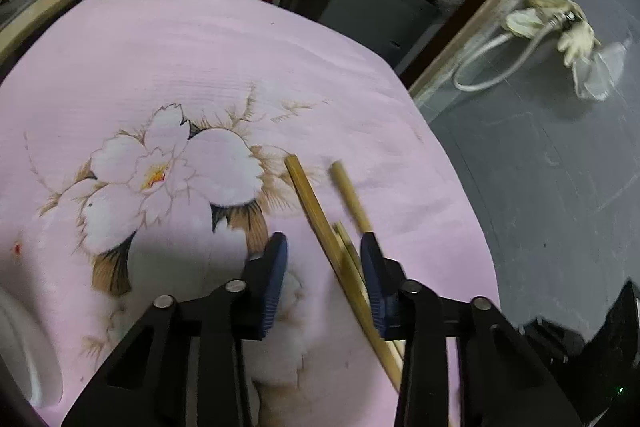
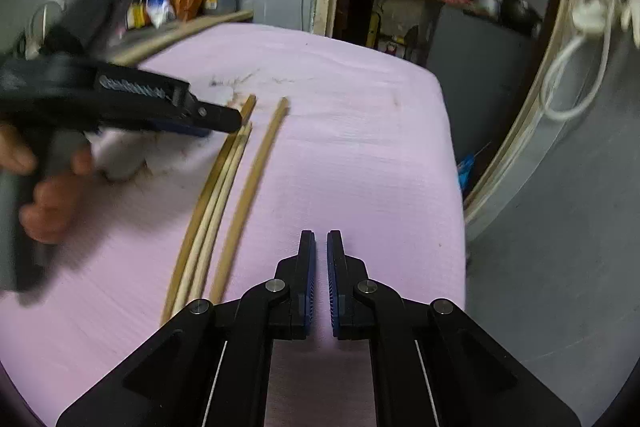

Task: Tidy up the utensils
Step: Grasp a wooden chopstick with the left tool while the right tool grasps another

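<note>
Four chopsticks [image 2: 224,195] lie unlabelled on pink cloth [image 2: 360,155].

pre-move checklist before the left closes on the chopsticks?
1. Left hand-held gripper open: ok, jaws stand wide apart.
2. Chopsticks centred between its fingers: not ok, they lie hard against its right finger, and one stick looks to be outside it.
3. Sticks bundled: not ok, three lie together and one stick lies apart.
4. Right hand-held gripper clear of the sticks: ok, nearly shut, holding nothing, beside them over the pink cloth.
5. Sticks flat on the cloth: ok.
6. Holder to put them in: cannot tell, only a white rim shows at the frame edge.
</note>
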{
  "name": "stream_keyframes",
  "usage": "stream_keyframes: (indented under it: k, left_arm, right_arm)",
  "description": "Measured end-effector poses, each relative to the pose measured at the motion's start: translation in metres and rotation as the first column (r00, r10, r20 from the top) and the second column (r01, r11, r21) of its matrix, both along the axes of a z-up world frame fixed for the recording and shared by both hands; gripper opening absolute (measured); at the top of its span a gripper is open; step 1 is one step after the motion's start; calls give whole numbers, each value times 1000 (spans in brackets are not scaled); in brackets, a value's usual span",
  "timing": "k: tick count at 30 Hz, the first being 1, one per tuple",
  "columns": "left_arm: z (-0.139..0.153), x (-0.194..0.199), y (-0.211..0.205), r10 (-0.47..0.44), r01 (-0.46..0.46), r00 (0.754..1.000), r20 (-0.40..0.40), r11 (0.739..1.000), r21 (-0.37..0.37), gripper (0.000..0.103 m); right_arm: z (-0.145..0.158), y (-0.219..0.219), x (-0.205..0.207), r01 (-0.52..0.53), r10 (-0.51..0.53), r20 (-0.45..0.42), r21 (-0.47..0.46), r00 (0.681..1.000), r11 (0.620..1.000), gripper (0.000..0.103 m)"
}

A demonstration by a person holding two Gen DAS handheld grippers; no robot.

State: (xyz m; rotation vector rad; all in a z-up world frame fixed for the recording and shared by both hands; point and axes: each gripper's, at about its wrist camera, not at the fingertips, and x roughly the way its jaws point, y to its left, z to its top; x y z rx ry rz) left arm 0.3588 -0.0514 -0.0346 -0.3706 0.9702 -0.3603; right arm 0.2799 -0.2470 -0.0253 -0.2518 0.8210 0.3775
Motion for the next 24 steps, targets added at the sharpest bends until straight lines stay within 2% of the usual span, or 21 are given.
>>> stream_keyframes:
  k: [3,7,11,14,16,24]
  left_arm:
    - [-3,8,9,28,-28,999,-20,999,-31,21]
    - [-5,17,16,34,-37,999,-36,997,-67,19]
    - [-4,19,17,18,-20,999,-29,998,-56,19]
    - [-3,19,15,9,-9,1000,-21,1000,-21,12]
    - [-5,19,15,7,-7,1000,-22,1000,-21,9]
    - [-8,16,17,0,-1,1000,-27,999,-42,8]
  right_arm:
    - [1,-1,3,-4,4,1,25,1000,1000,4]
    - [3,-3,5,-10,10,-8,56,1000,998,5]
    - [4,0,0,-33,36,-29,103,999,994,5]
    - [5,7,-3,-57,61,-38,108,997,992,6]
    - [5,13,-6,-72,77,-39,110,996,991,6]
    - [7,26,-11,-93,101,-63,121,993,988,7]
